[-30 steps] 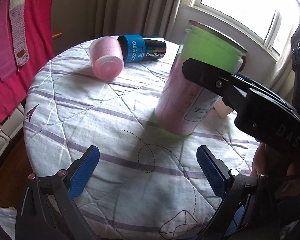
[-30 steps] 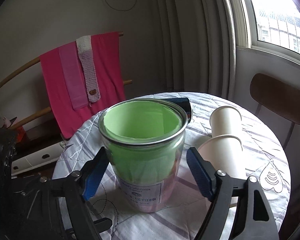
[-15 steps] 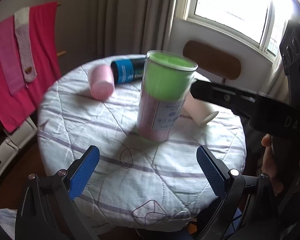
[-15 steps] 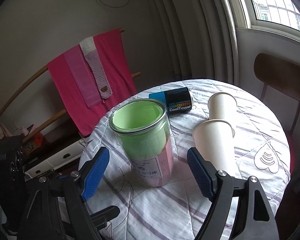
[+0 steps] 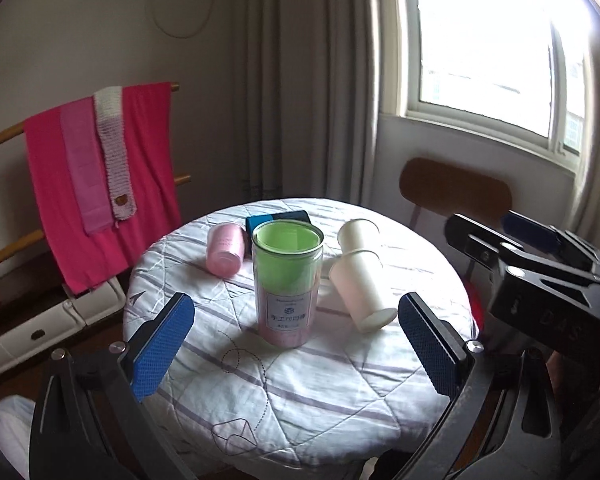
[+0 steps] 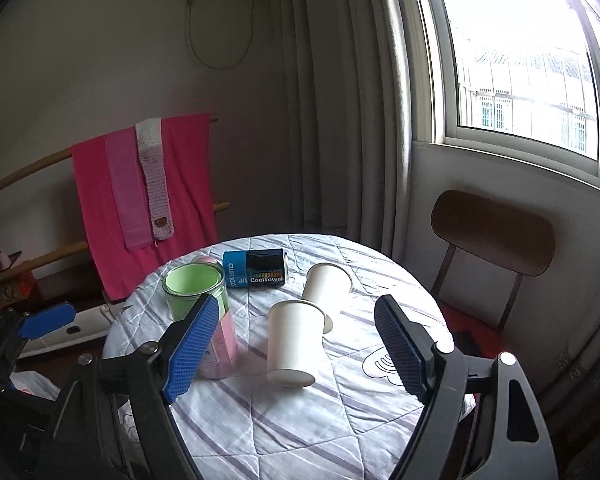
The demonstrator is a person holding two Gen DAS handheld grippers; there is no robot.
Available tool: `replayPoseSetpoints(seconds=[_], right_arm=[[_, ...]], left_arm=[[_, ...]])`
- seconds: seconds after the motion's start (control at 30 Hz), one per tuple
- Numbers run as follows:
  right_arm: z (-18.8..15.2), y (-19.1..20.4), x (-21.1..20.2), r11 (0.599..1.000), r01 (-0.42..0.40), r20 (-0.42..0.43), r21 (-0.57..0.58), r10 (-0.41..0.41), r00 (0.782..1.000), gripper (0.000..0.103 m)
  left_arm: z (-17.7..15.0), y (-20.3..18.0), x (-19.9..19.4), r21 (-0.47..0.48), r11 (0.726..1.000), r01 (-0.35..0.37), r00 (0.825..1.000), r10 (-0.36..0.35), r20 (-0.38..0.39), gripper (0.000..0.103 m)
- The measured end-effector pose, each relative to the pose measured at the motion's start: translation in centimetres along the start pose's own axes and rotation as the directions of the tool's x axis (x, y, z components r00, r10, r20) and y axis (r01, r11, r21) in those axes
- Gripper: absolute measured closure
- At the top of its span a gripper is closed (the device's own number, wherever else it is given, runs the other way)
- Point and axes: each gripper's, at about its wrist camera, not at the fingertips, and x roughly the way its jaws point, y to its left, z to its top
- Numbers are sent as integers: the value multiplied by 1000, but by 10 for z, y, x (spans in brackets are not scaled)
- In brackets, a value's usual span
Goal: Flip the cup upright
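Note:
A tall clear cup (image 5: 287,284) with a green and pink lining stands upright, mouth up, in the middle of the round table (image 5: 300,392); it also shows in the right wrist view (image 6: 204,312). My left gripper (image 5: 296,348) is open and empty, held back from the cup above the table's near edge. My right gripper (image 6: 296,348) is open and empty, raised above the table to the right of the cup. Two white paper cups (image 5: 359,280) lie on their sides right of the clear cup, also seen in the right wrist view (image 6: 300,332).
A pink cup (image 5: 224,249) and a blue-black CoolTowel can (image 6: 256,268) lie on their sides at the back of the table. A wooden chair (image 6: 491,236) stands to the right under the window. A rack with pink towels (image 5: 100,176) stands to the left.
Both grippers have pulled back and up from the table, away from the clear cup. The right gripper, which had its fingers around the cup, is now clear of it. The cup stands still.

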Motion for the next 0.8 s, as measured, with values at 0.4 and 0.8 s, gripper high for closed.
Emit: replayPoseSetpoints(seconds=[0.4,0.8], right_arm=[[3,-15,-30,1000,2,107,7,-3,994,21],[4,-21,-43,999,51,136,2,-50,989,21]], left_arm=[[4,-22,-36,-37,989,-141,985,144,96,0],[7,-34,-38,-43,976,-213,974,215,74,0]])
